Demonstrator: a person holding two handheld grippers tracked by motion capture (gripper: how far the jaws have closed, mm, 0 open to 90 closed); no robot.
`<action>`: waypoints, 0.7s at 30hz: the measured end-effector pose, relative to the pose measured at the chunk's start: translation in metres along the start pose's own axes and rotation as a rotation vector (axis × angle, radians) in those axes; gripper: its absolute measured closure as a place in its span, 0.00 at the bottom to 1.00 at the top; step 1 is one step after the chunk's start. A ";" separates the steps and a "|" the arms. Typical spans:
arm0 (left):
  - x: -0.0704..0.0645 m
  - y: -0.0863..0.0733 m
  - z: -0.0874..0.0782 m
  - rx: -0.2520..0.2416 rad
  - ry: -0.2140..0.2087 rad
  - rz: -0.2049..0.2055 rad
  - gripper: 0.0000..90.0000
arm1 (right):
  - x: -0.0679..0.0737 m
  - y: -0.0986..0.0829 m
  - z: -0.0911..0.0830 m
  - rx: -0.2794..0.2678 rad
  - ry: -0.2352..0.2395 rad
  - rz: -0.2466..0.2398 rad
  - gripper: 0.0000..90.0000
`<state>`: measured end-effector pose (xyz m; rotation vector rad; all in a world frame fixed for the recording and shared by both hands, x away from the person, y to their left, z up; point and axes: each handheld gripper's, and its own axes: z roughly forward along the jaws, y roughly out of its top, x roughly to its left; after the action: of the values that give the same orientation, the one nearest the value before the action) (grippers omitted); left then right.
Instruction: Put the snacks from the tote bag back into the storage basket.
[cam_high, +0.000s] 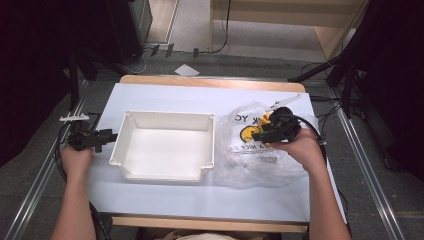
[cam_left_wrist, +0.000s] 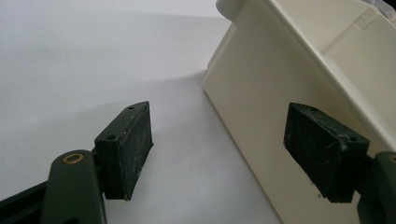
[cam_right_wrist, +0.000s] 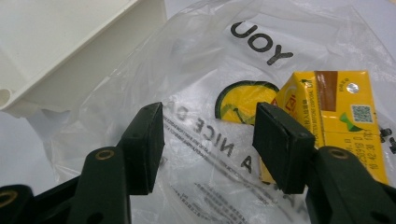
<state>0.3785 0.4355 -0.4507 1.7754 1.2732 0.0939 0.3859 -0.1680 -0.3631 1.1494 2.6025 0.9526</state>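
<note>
Overhead, the desk (cam_high: 165, 197), its top covered in white, carries every object, listed here from largest to smallest. A cream plastic bin (cam_high: 167, 145) stands at the centre of the desk, open side up and with nothing inside it. Just beside its right wall, toward the desk's right edge, lies a clear plastic bag (cam_high: 250, 160) printed with black lettering and a yellow round mark. Inside the bag, seen through the film, is a yellow drink carton (cam_right_wrist: 341, 126) lying near the bag's far right part.

The right gripper (cam_right_wrist: 208, 144) is lowered over the bag, its jaws spread with the printed film between them and the carton just beside the right-hand jaw; in the right gripper view they pinch nothing yet. The left gripper (cam_left_wrist: 233, 149) rests near the desk's left edge, jaws spread wide, one of them close against the bin's outer left wall, holding nothing.

Judged from this arrangement, the work is at an early stage: the carton is inside the bag, the bin has received nothing, and no grasp is made. Left to do, presumably, are seizing the bag or carton, freeing the carton, and placing it in the bin.
</note>
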 end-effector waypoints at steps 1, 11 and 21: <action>0.000 0.000 0.000 0.000 -0.001 0.002 0.28 | -0.001 0.000 -0.003 -0.001 -0.003 0.004 0.50; 0.000 0.001 0.001 0.004 -0.003 0.003 0.28 | -0.006 -0.003 -0.013 -0.019 -0.016 0.004 0.49; 0.000 0.001 0.002 0.009 -0.006 0.004 0.28 | -0.016 -0.006 -0.023 -0.031 -0.036 0.014 0.49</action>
<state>0.3800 0.4343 -0.4510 1.7844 1.2678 0.0858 0.3851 -0.1938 -0.3503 1.1672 2.5461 0.9615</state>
